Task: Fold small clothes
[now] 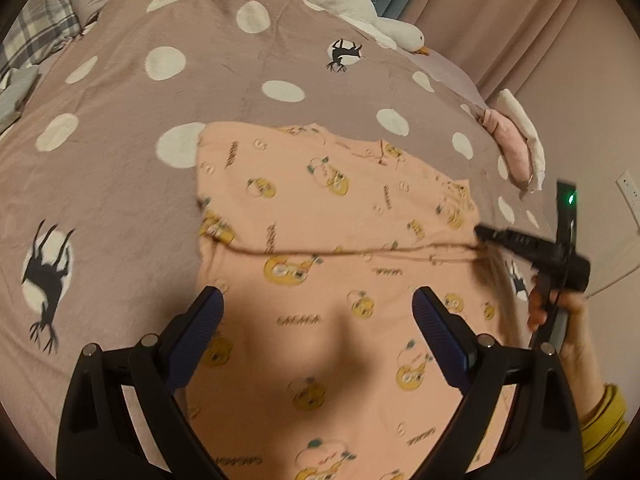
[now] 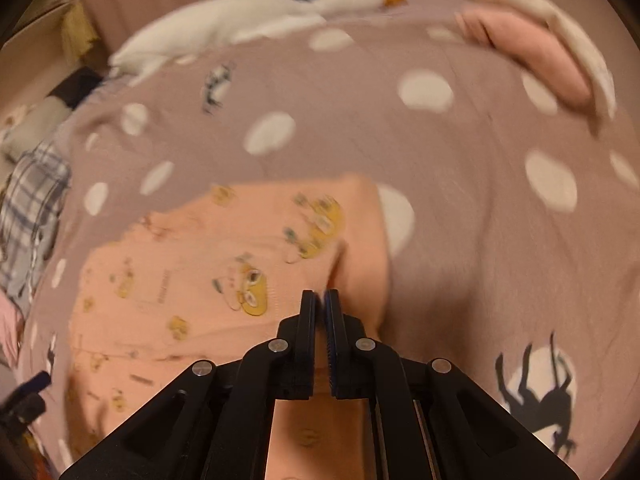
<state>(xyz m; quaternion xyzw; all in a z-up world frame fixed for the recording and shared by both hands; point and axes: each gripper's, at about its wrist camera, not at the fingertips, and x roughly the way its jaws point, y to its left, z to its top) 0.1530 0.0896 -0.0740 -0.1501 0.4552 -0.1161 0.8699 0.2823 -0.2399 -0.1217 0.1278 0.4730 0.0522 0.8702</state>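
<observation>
I kept the right gripper (image 2: 322,300) clenched on the right edge of the peach garment (image 1: 320,240), spread mid-frame on the dotted bedspread (image 1: 120,160), ready to fold it, while the left gripper (image 1: 316,312) hovered released above its lower half.

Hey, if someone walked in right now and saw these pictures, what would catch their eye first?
Most likely the peach garment printed with yellow cartoon figures, spread in the middle of a mauve bedspread with big white dots. Next, the right gripper, shut at the garment's right edge where the cloth bunches up, and the left gripper open above its near part. A white plush goose lies along the bed's far edge.
</observation>
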